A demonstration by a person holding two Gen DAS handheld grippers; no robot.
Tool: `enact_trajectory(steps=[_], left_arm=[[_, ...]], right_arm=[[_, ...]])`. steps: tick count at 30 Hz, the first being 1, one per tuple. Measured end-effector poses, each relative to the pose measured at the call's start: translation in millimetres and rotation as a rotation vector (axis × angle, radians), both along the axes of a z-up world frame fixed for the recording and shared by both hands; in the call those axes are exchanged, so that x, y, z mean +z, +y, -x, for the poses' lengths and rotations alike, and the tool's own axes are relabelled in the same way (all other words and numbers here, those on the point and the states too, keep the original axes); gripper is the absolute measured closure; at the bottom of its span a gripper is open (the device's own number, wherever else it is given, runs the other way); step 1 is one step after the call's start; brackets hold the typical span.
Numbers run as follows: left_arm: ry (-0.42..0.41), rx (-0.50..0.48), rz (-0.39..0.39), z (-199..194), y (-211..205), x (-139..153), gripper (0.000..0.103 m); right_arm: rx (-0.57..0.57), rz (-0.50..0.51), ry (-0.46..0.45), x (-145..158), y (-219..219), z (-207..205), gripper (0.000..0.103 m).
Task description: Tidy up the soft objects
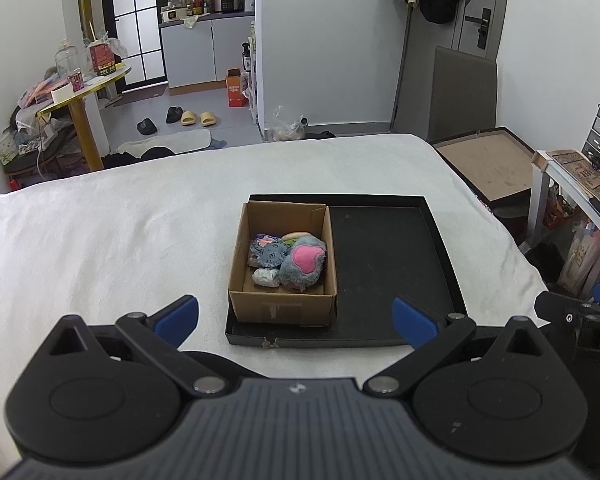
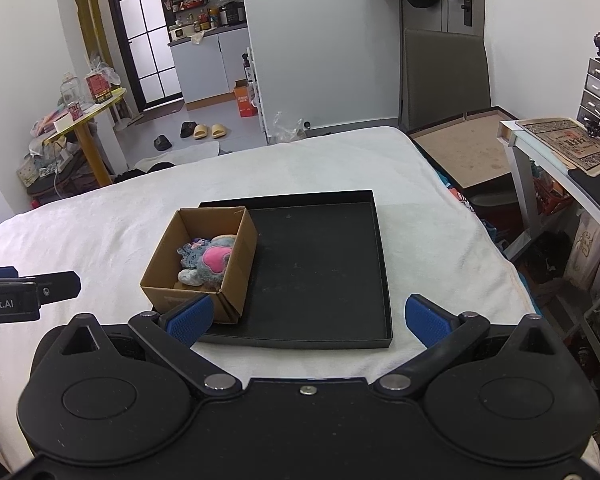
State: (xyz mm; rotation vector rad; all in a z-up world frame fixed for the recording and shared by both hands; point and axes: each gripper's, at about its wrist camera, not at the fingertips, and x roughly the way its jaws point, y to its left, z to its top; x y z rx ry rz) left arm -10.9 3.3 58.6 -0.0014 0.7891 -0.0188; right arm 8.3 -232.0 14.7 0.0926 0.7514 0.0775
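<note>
1. While the left gripper [image 1: 296, 316] hangs low over the white blanket [image 1: 100, 240], its blue-padded tongs stand wide apart and hold nothing. Seen from the left wrist, a cardboard box [image 1: 284, 308] stands at about 12 o'clock, just past the pads.
2. That box fills the left part of a shallow black tray [image 1: 440, 256], its side against the tray's left wall. Inside lie the soft objects: a grey plush with a pink heart [image 1: 303, 266], a blue patterned cloth [image 1: 270, 257], a pale bundle [image 1: 266, 278] and a tan piece [image 1: 296, 235] behind. They look gathered there as the sorted pile, so the task seems far along.
3. At 3 o'clock a part of the other tool pokes in beyond the blanket's edge.
4. From the right wrist, the right gripper [image 2: 308, 320] is likewise spread wide and empty. The cardboard box [image 2: 172, 264] sits at 11 o'clock, its near corner just behind the left pad; the plush [image 2: 216, 260] shows inside.
5. The tray's [image 2: 384, 280] bare black floor runs from 12 to 1 o'clock, free for setting things down. Blanket borders it on every side, dropping off at 3 o'clock toward a white desk [image 2: 540, 148].
</note>
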Motion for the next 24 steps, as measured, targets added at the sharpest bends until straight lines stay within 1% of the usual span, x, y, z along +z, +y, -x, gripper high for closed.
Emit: enact_trajectory(steps=[11, 24], left_arm=[[-0.003, -0.007, 0.000, 0.7, -3.2, -0.8, 0.001], [-0.016, -0.008, 0.021, 2.8, -0.6, -0.3, 0.001]], right_arm=[[-0.007, -0.002, 0.004, -1.2, -4.4, -1.7, 0.000], [-0.012, 0.000, 0.016, -3.9, -5.0, -3.1, 0.000]])
